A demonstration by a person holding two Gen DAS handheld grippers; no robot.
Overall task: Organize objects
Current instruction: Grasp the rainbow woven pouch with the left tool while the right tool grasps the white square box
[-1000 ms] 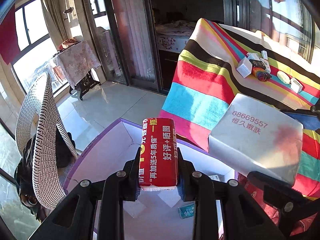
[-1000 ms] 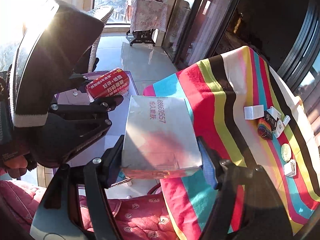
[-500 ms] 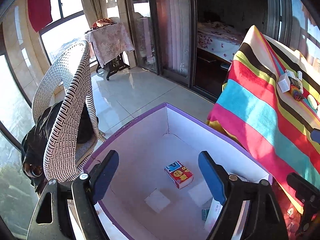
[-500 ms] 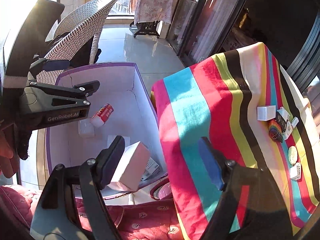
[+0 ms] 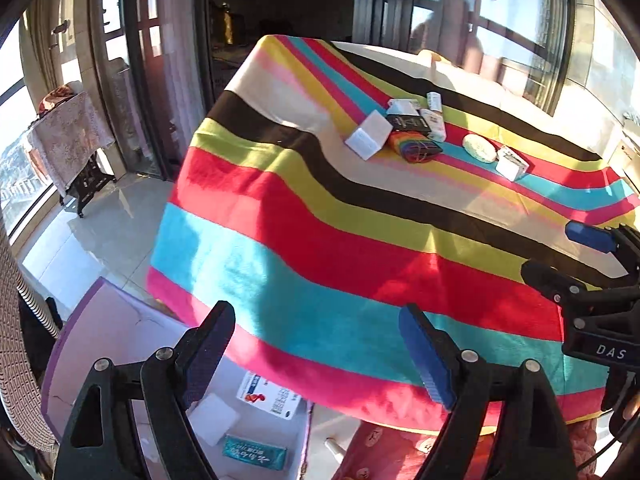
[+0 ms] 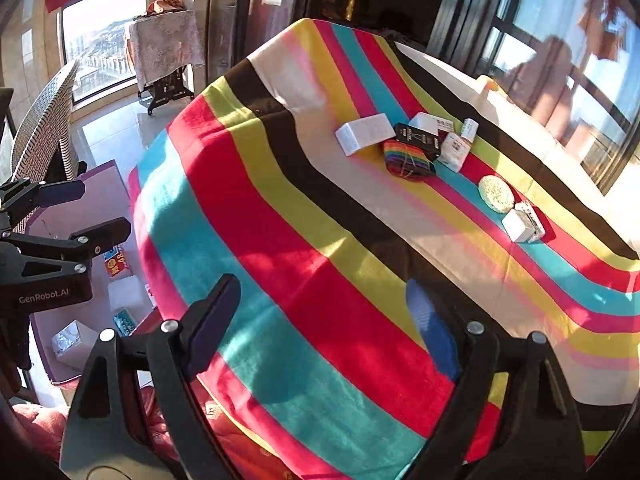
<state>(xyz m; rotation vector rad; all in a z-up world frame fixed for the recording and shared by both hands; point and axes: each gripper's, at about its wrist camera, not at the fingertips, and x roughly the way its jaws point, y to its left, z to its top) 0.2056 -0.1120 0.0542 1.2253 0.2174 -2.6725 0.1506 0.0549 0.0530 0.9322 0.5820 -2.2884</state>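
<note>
Both grippers hang over the striped, multicoloured tablecloth. The left gripper has jaws spread wide, just opened, nothing between them; the right gripper likewise, jaws wide and empty, just opening. At lower left of the left view sits the purple-rimmed white cardboard box, small packets inside. Upper right on the cloth: a white rectangular carton, a rainbow-striped pouch just beside it, and a pale oval soap.
</note>
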